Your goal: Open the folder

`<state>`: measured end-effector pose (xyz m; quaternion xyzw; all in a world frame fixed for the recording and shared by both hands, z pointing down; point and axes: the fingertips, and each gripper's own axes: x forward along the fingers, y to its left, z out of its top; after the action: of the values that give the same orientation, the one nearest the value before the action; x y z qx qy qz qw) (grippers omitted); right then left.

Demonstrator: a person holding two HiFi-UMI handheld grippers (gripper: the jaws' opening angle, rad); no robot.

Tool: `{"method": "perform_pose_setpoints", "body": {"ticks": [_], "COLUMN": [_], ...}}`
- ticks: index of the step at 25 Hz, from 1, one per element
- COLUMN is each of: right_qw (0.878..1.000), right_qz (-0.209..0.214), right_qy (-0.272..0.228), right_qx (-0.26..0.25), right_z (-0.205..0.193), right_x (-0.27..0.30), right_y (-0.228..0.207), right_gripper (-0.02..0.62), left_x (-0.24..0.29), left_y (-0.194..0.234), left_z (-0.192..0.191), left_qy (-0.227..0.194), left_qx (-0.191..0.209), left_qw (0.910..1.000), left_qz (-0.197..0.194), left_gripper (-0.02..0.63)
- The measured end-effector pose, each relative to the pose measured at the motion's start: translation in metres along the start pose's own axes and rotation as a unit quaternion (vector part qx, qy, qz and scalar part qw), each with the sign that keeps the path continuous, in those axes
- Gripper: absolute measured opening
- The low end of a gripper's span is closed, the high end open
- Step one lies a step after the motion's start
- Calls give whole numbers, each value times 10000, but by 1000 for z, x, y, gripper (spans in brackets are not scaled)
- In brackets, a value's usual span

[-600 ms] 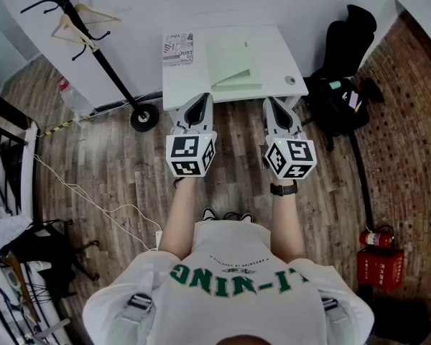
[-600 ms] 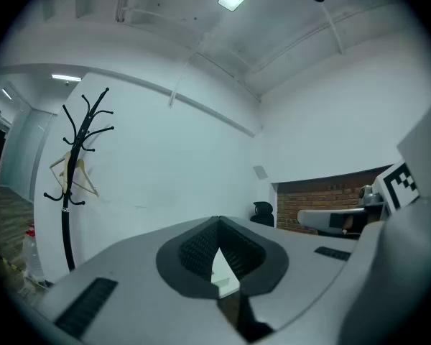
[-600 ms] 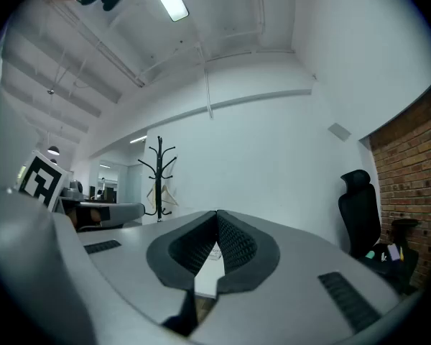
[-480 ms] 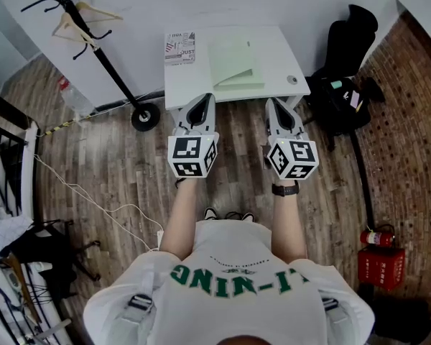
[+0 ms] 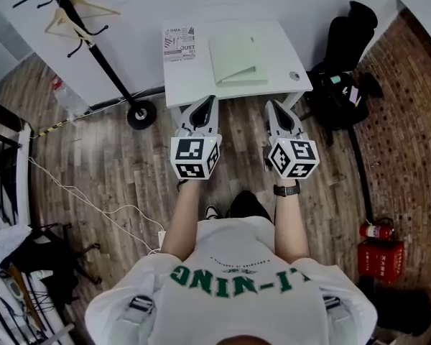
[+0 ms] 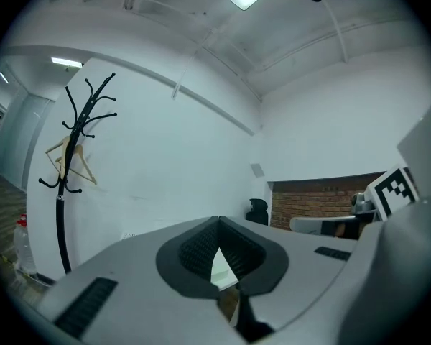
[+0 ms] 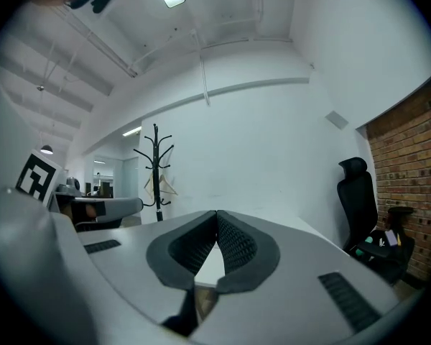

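The left claw [image 5: 209,100] and right claw [image 5: 271,104] are pressed together, empty, short of the tabletop [image 5: 284,45]; the green folder [image 5: 235,57] lies upper centre. Best reach forward, spread one claw, pinch only the top cover's edge

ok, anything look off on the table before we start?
Only the green folder: its cover looks lifted along the near edge rather than flat, and it sits slightly skewed to the white table's edges.

A white table [image 5: 280,49] holds a pale green folder [image 5: 235,60] centrally, a printed booklet [image 5: 179,43] at ten o'clock, a small round object [image 5: 295,76] at four o'clock.
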<state>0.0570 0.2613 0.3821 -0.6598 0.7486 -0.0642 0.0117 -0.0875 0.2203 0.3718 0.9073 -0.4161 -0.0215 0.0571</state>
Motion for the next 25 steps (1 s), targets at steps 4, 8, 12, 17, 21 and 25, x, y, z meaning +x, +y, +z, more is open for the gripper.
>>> {"method": "perform_pose_setpoints", "body": {"ticks": [4, 8, 12, 17, 21, 25], "right_qw": [9999, 9999, 9995, 9989, 9971, 9927], "right_qz": [-82, 22, 242, 389, 578, 842], "right_qy": [50, 77, 92, 63, 322, 721], "right_qx": [86, 84, 170, 267, 364, 485], "right_z": [-2, -4, 8, 32, 27, 4], "right_x": [26, 71, 135, 210, 261, 301], "right_y": [-17, -39, -79, -143, -186, -217], "right_gripper": [15, 17, 17, 17, 17, 47], "left_x": [24, 69, 140, 231, 290, 334], "left_y": [7, 19, 33, 44, 53, 62], "left_z": [-3, -7, 3, 11, 3, -5], "left_qy": [60, 91, 60, 111, 239, 307], "left_qx": [15, 97, 174, 234, 254, 252], "left_qw": [10000, 9999, 9997, 9991, 9980, 9965], "left_qz": [1, 68, 181, 348, 531, 740], "left_gripper": [14, 14, 14, 14, 14, 14]}}
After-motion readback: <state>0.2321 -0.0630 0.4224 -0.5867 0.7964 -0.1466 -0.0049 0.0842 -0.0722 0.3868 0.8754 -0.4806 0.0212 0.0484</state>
